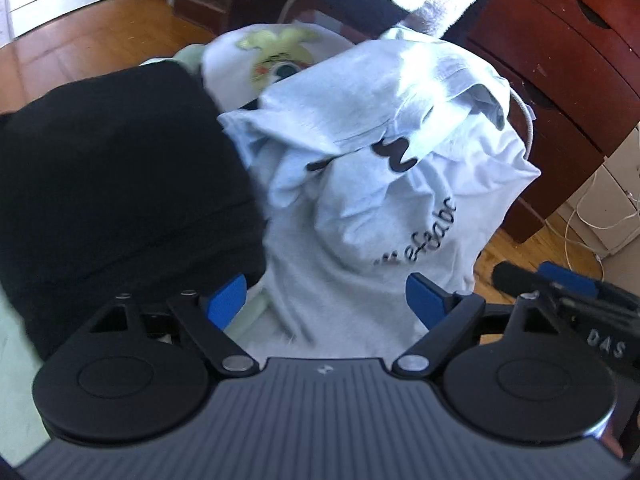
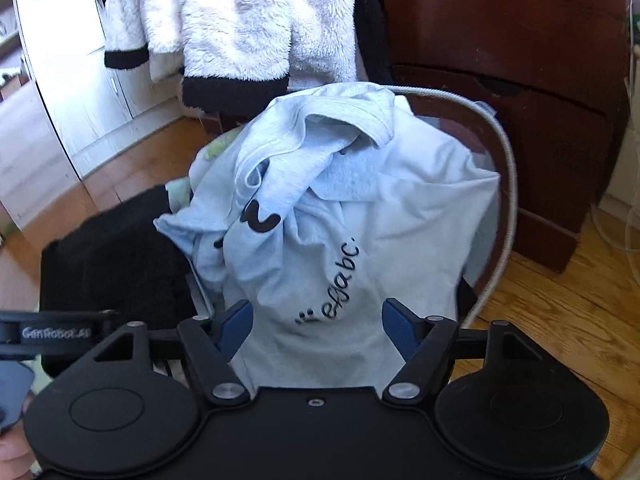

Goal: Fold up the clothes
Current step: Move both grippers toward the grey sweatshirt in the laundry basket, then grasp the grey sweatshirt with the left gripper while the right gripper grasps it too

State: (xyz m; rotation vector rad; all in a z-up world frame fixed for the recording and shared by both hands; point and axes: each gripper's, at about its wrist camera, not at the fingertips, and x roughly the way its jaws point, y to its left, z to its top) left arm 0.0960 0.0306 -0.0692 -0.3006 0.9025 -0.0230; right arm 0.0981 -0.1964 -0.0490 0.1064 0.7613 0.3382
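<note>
Left wrist view: the white T-shirt, printed with dark lettering, lay crumpled in a heap, its folds bunched and one hem turned over the print. The left gripper stood with its blue fingers spread wide, one on either side of the shirt's near edge, gripping nothing. To the left of the shirt, touching it, lay a black garment; behind the shirt showed a pale garment with a yellow cartoon print. To the right of the shirt stood a dark wooden dresser, and the other gripper's body showed at the frame's right edge.

Right wrist view: the same T-shirt sat rumpled, draped partly over a curved metal rim on its right side. The right gripper was likewise parted, fingers flanking the near hem with no cloth pinched. A fluffy white garment with black cuffs hung behind the shirt; the black garment lay to its left.

Judgement: the shirt was not folded. Both grippers appeared poised at its near hem, so the step in hand looked like taking hold. The next move would call for closing on a single layer at each side, then lifting to shake out the bunched folds.
</note>
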